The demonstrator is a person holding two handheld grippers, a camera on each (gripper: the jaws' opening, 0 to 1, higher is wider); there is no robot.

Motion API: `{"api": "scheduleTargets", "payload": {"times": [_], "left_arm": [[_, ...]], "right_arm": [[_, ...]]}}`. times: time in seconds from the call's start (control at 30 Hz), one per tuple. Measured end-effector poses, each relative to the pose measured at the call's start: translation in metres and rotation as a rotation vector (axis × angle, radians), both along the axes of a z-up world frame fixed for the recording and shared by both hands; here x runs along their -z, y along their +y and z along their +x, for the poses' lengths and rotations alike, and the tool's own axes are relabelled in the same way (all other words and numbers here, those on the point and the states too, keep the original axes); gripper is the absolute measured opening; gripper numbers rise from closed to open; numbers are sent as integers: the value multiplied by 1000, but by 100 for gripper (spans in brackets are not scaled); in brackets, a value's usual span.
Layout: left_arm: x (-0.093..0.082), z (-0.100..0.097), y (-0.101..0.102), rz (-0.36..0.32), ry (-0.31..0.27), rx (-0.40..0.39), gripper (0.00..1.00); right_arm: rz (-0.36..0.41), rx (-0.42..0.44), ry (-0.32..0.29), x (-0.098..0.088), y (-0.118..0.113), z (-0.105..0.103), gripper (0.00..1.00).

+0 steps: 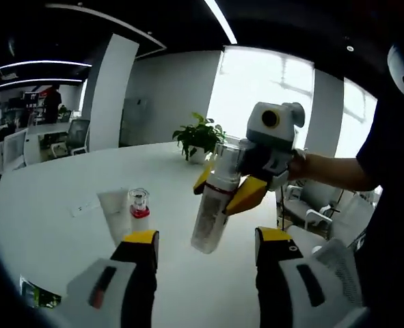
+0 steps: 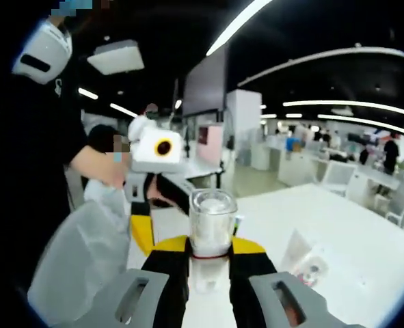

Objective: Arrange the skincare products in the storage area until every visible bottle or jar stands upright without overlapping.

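My right gripper (image 1: 223,188) comes in from the right, shut on a tall clear bottle (image 1: 211,208) with a red band, held tilted above the white table (image 1: 65,178). In the right gripper view the same bottle (image 2: 212,215) stands clamped between my right gripper (image 2: 210,249), clear cap up. My left gripper (image 1: 208,239) is open just below the hanging bottle, and nothing is between its fingers. The left gripper (image 2: 155,188) faces the right one from the left. A small clear bottle (image 1: 139,203) with a red band stands upright beside a white tube (image 1: 113,210) that lies flat.
A potted plant (image 1: 200,137) stands at the table's far edge. A translucent bag (image 2: 85,253) hangs near the person's hand on the left. The small bottle and tube (image 2: 304,263) lie to the right on the table. Office chairs (image 1: 75,137) and desks fill the background.
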State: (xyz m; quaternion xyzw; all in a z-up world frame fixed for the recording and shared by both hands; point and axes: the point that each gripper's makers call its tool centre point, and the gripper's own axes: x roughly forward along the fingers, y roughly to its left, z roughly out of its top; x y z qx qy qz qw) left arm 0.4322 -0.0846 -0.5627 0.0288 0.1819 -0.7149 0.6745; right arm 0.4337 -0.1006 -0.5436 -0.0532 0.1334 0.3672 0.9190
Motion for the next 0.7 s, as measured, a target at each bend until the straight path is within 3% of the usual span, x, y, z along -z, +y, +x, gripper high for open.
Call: {"api": "scheduleTargets", "payload": {"times": [0.3, 0.7], "left_arm": [[19, 15, 15, 50, -3, -63, 62], [49, 40, 58, 125, 9, -208, 73]], "right_arm": [[3, 74, -1, 32, -18, 20, 14], [-37, 88, 30, 83, -36, 44, 14]]}}
